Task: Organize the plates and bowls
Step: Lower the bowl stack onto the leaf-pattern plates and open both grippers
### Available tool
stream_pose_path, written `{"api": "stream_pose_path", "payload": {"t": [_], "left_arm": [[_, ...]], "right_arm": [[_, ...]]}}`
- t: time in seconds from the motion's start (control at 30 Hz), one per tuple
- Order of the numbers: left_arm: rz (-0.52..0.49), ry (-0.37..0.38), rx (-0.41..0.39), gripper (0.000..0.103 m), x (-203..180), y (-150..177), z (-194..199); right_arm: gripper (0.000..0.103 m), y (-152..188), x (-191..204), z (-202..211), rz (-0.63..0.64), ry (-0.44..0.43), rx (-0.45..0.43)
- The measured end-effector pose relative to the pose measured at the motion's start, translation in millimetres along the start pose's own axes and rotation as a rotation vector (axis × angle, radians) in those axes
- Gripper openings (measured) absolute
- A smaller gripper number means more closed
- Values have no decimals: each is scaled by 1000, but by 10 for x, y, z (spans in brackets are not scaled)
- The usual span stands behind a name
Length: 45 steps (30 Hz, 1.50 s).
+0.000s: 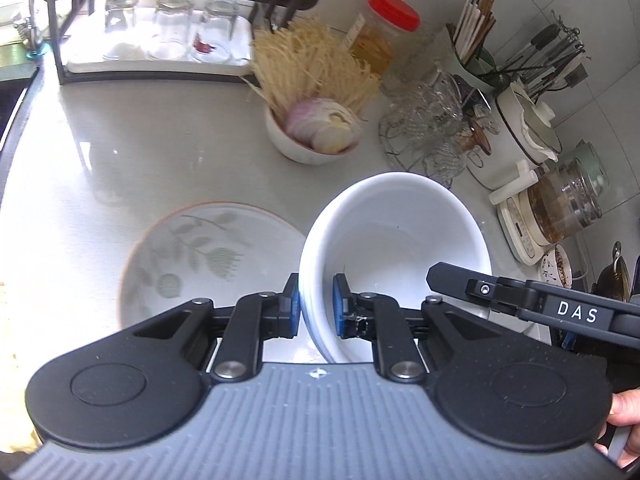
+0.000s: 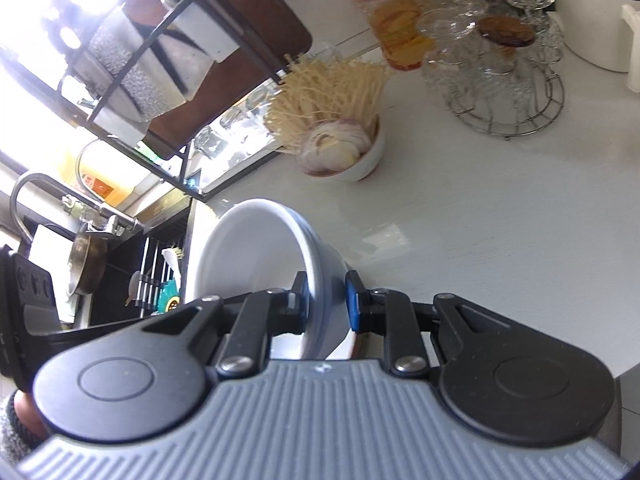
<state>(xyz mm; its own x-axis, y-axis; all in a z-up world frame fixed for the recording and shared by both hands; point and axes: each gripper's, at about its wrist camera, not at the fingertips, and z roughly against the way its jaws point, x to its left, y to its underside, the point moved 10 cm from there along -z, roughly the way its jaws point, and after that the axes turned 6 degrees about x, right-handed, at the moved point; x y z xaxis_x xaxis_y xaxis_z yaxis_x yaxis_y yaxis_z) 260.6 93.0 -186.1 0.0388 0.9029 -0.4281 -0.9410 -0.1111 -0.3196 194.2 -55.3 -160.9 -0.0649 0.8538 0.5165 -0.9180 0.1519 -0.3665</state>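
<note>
Left fingers either side of white bowl rim.

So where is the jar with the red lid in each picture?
Left wrist view: the jar with the red lid stands top middle, right of the noodle bundle.
Right wrist view: the jar is at the top, right of centre, beside the glass rack.
Shared landmark: the small bowl of sliced onion, below the jar in both.

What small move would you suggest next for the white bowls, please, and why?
Probably carry the white bowls over the leaf plate and lower them. The left gripper and right gripper each clamp the rim, and the stack hangs tilted beside that plate.
</note>
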Motion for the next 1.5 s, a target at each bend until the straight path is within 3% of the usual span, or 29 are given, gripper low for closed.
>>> {"api": "stream_pose_path", "payload": {"t": [0.5,0.97,1.5], "left_arm": [[33,-29,4,17,653,150,216],[38,-41,59,17,872,189,-180],[19,-60,97,17,966,142,-397]], "right_arm": [[22,237,484,-384,24,-7,28],[23,394,287,-808,-30,50,68],[23,314,192,-1042,-63,81,74]]}}
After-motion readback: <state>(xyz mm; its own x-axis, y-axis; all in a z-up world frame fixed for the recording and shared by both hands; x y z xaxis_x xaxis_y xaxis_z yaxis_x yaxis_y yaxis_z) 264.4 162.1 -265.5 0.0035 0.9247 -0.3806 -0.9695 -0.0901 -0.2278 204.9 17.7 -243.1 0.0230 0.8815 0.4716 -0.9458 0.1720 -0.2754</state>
